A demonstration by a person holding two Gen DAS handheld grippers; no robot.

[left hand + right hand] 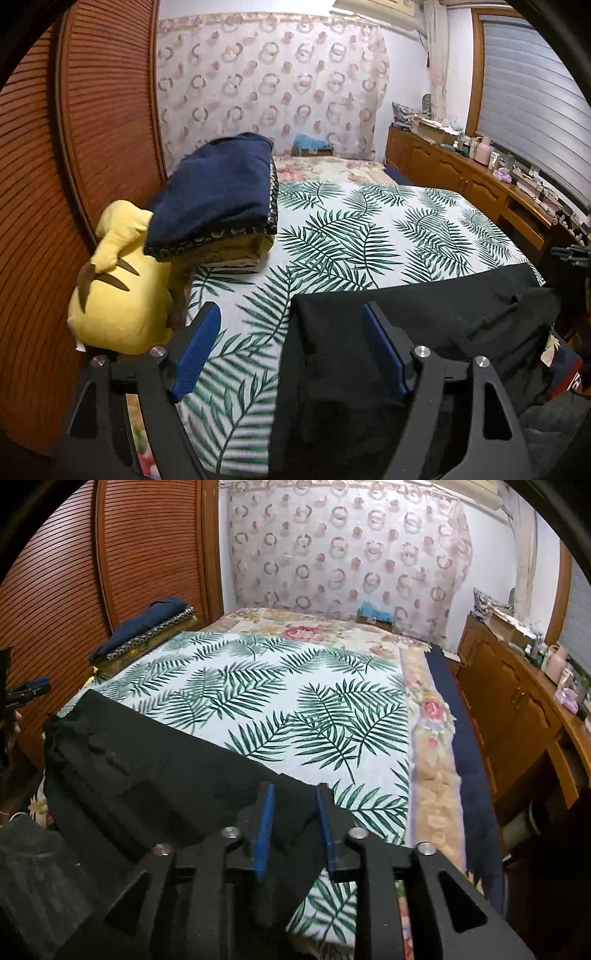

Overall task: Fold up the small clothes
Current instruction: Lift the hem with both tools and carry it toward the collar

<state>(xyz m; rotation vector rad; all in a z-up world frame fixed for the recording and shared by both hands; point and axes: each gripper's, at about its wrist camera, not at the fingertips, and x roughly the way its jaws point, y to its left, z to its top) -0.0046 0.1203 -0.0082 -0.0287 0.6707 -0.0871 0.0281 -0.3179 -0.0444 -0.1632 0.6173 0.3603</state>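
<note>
A garment (424,314) lies on the bed's (369,229) near edge. A stack of folded clothes (218,206) sits far left on the bed, a plush toy (122,291) just before it. Cabinets (461,177) stand right.

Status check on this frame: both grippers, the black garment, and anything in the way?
Left gripper open, right gripper open, each over an end of the black garment. Garment lying on leaf-print sheet. Nothing blocking.

Left claw (291,347) fills the lower frame, blue pads spread wide apart. Right claw (295,827), lower centre, has pads parted narrowly, both angled downward.
</note>
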